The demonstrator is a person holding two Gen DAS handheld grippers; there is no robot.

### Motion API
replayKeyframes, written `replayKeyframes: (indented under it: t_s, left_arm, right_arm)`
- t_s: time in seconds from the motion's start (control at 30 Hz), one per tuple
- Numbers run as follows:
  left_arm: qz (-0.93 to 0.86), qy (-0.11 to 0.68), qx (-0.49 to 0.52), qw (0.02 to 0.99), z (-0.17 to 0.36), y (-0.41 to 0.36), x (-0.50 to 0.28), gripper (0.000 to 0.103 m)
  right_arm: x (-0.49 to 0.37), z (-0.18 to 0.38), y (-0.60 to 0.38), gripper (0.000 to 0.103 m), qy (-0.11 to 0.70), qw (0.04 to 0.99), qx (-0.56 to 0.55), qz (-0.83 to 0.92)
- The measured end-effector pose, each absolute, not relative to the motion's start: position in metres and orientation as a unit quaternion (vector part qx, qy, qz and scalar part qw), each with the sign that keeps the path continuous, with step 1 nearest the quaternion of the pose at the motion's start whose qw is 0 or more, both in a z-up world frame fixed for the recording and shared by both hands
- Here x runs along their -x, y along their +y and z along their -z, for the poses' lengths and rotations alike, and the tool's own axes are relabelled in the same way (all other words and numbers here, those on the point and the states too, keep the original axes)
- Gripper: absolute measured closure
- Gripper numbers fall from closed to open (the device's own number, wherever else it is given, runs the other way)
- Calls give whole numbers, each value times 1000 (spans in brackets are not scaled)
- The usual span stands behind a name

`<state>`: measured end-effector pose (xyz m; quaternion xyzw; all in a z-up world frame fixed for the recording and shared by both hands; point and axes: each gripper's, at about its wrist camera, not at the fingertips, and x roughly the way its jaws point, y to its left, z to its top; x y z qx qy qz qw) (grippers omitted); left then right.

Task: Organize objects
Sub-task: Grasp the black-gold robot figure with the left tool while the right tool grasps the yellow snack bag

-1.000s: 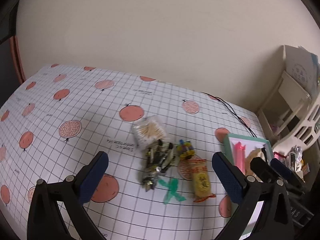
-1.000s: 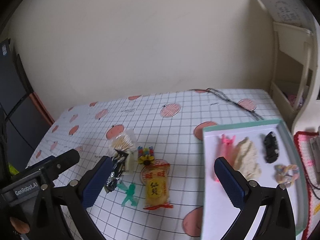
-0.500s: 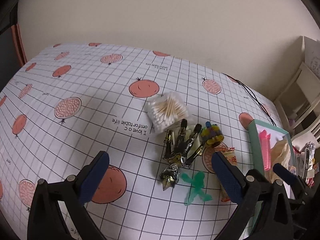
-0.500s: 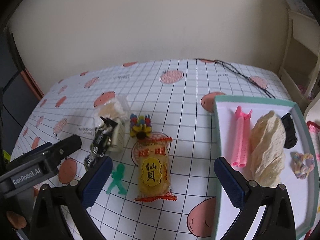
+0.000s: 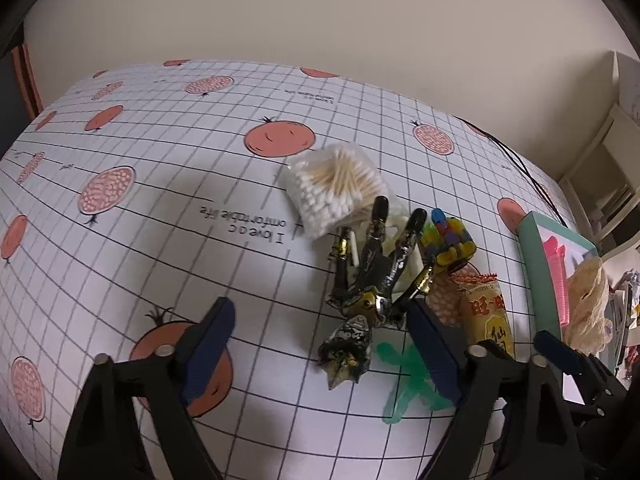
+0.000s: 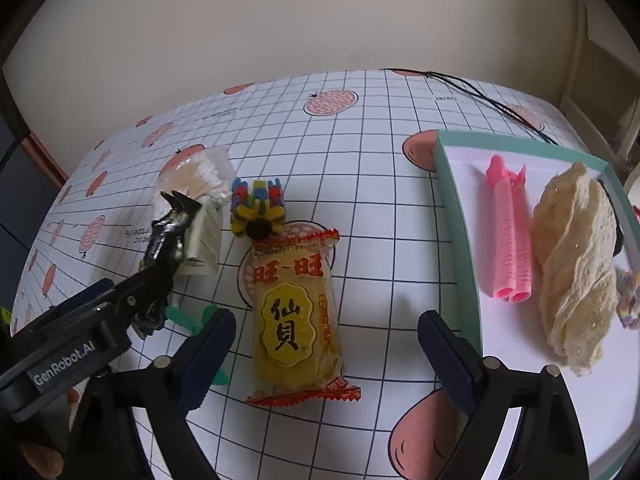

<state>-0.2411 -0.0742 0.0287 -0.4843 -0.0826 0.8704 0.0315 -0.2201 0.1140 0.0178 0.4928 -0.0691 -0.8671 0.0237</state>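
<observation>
My right gripper (image 6: 326, 344), jaws closing around but not yet gripping the yellow snack packet (image 6: 298, 316) between them, risks snagging the green figure (image 6: 188, 316) beside its left finger (close quarters).

Table under grid cloth (image 6: 380, 184) with orange fruit prints. On it: cotton swab bag (image 5: 336, 188), yellow snack pack (image 6: 298, 320), green figure (image 5: 412, 384), colourful clip (image 6: 258, 210), teal tray (image 6: 456, 216)

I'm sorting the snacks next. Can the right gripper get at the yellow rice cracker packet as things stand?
Probably yes: the yellow rice cracker packet lies flat between the closing jaws of the right gripper, nothing on top, pads not yet touching.
</observation>
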Motion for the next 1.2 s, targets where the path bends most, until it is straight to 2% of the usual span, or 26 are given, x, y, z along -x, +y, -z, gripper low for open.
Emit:
replayKeyframes:
  t_s: [0.27,0.57,0.7,0.77,0.97,1.2]
  left_arm:
    - [-870,-83,484,42,-24,-68,245,26]
    - [-864,-83,495,44,-15,-65,247,45]
    - [-862,-96,495,46,-15,-68,246,53]
    - [-861,-101,496,47,-15,-69,247,53]
    - [-861,-102,496,47,-15,-70,245,54]
    - [-861,-99,497,47,-15,-70,245,55]
  right_arm:
    - [222,-12,114,16,-73,19,-497,865]
    - [224,-10,109,22,-57,19,-496,866]
    - [225,-10,111,28,-57,17,-495,867]
    - [225,-10,112,31,-57,15,-494,867]
    - [223,-12,118,53,-59,7,-491,869]
    - [222,-12,124,58,-66,4,-488,870]
